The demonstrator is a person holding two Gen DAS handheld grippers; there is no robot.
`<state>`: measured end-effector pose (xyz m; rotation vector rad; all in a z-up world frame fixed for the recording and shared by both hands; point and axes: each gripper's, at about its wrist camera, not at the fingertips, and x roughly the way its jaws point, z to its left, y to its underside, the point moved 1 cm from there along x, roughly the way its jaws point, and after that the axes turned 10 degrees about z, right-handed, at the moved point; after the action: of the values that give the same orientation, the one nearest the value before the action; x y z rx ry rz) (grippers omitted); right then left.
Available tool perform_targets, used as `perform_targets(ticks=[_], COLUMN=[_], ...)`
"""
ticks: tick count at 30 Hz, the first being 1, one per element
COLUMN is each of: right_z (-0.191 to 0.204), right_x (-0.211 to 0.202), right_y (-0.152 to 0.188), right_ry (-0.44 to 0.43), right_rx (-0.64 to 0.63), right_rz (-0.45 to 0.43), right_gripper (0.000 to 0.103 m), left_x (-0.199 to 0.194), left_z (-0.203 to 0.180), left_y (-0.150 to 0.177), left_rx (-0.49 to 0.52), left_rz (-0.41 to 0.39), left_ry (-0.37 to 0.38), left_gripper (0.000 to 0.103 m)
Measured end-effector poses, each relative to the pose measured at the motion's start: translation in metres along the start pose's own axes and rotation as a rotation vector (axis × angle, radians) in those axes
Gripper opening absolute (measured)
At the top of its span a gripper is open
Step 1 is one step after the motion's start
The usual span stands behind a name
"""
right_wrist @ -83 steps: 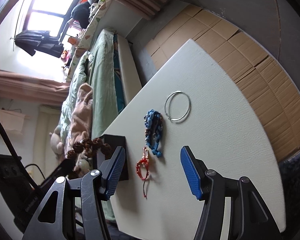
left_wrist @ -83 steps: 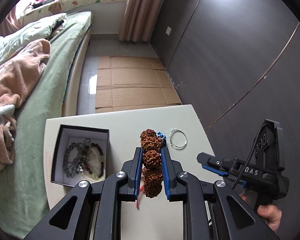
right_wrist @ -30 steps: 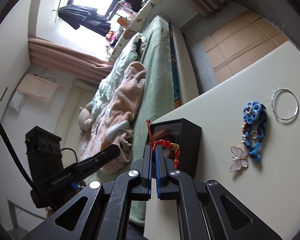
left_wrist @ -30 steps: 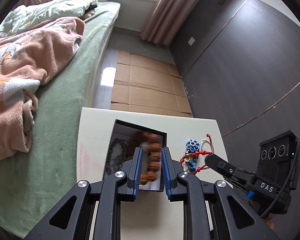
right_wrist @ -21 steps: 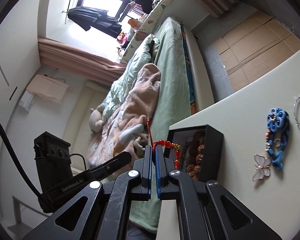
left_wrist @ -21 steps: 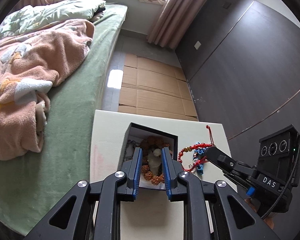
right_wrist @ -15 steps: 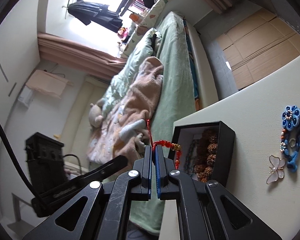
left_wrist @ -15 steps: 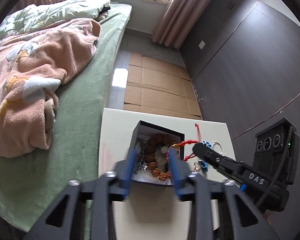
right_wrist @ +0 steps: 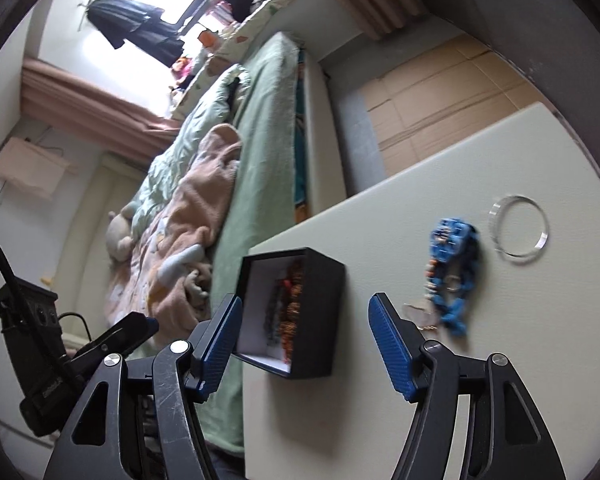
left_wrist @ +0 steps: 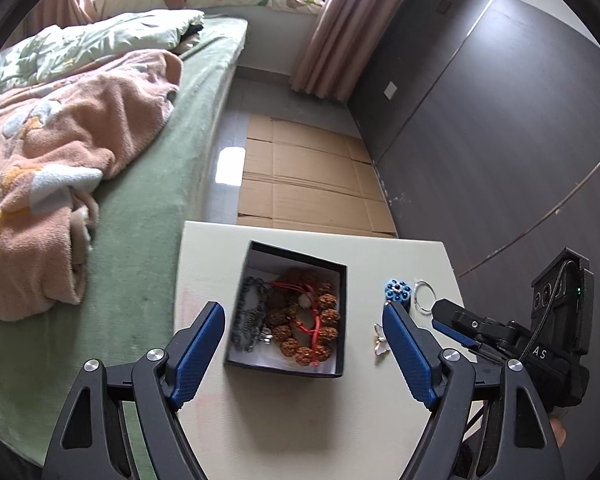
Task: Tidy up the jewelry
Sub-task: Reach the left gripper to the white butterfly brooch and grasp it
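Observation:
A black jewelry box (left_wrist: 342, 304) with a white lining stands open on the pale table (left_wrist: 280, 420). Inside lie a brown seed-bead bracelet (left_wrist: 324, 316), a red string bracelet (left_wrist: 306, 320) on top of it, and a dark chain (left_wrist: 250, 316). My left gripper (left_wrist: 304, 350) is open and empty above the box's near side. My right gripper (right_wrist: 304, 338) is open and empty just in front of the box (right_wrist: 320, 312). On the table to the right of the box lie a blue flower bracelet (right_wrist: 454, 272), a butterfly clip (left_wrist: 380, 344) and a silver bangle (right_wrist: 518, 232).
A bed with a green sheet (left_wrist: 148, 216) and a pink blanket (left_wrist: 52, 168) runs along the table's left side. Cardboard sheets (left_wrist: 308, 184) cover the floor beyond the table. A dark wall (left_wrist: 500, 140) stands to the right.
Both grippers opened. The left let the brown seed-bead bracelet into the box, the right let the red string bracelet onto it. Both have drawn back from the box.

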<state>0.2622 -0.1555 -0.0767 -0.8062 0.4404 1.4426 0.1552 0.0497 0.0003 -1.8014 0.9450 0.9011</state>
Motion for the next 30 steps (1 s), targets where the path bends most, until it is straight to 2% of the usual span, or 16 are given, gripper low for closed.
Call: perform_targets(ticks=[11,16,20,25,30], right_z=[-0.042,-0.065,-0.075,-0.083,-0.092], right_x=[-0.025,-0.037,-0.044,-0.049,-0.053], right_y=[0.007,0.008,0.008,0.010,0.009], right_ry=[0.066,0.073,0.070,0.076,0.075], right_rx=[0.057,0.124,0.154,0.174,0.197], right_rz=[0.014,0.004,-0.001,-0.005,-0.011], right_gripper=[0.066,0.066,0.066,0.066,0.066], left_x=[0.032,0.058,0.076,0.101,0.123], left_z=[-0.051,-0.077,-0.093,-0.105,-0.111], left_y=[0.006,0.013,0.019,0.022,0.026], left_rx=[0.077,0.134,0.160,0.167,0.173], left_rz=[0.047,0.112,0.147,0.187,0.218], left_ry=[0.029,0.011,-0.010,-0.037,-0.058], left_gripper=[0.081,0.061,0.059,0.044,0.042])
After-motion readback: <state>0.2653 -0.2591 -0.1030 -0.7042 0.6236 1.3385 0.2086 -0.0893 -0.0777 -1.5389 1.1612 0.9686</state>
